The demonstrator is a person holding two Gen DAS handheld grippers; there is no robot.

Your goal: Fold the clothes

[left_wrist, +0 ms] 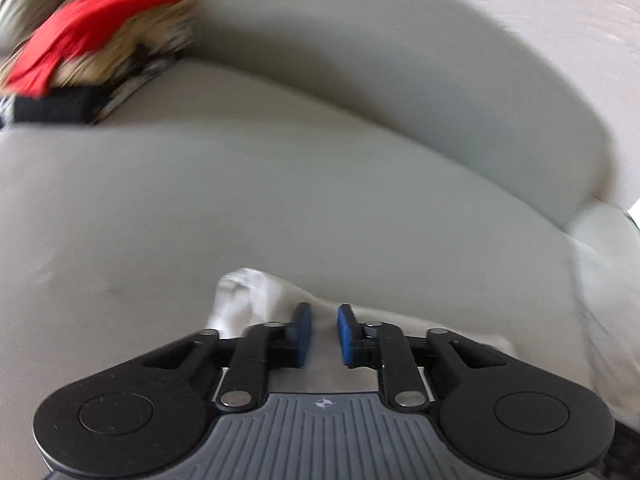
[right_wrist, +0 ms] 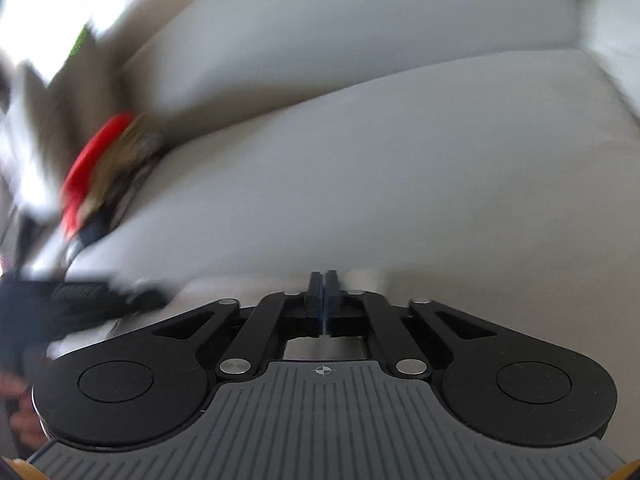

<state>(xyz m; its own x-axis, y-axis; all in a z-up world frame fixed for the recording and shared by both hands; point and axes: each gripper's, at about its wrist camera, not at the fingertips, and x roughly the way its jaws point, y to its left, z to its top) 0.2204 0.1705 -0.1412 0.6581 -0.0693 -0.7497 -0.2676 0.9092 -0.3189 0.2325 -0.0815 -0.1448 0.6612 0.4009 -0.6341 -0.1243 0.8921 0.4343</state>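
A white garment lies on the grey sofa seat right under my left gripper. The left jaws stand slightly apart above the cloth, with nothing between the blue pads. My right gripper is shut, pads pressed together low over the seat; a pale blurred edge of cloth shows just beyond its tips, and I cannot tell whether cloth is pinched. The left gripper's dark body shows blurred at the left of the right wrist view.
A stack of folded clothes, red on top of tan and black-white pieces, sits at the far left of the seat against the backrest. It also shows in the right wrist view. Both views are motion-blurred.
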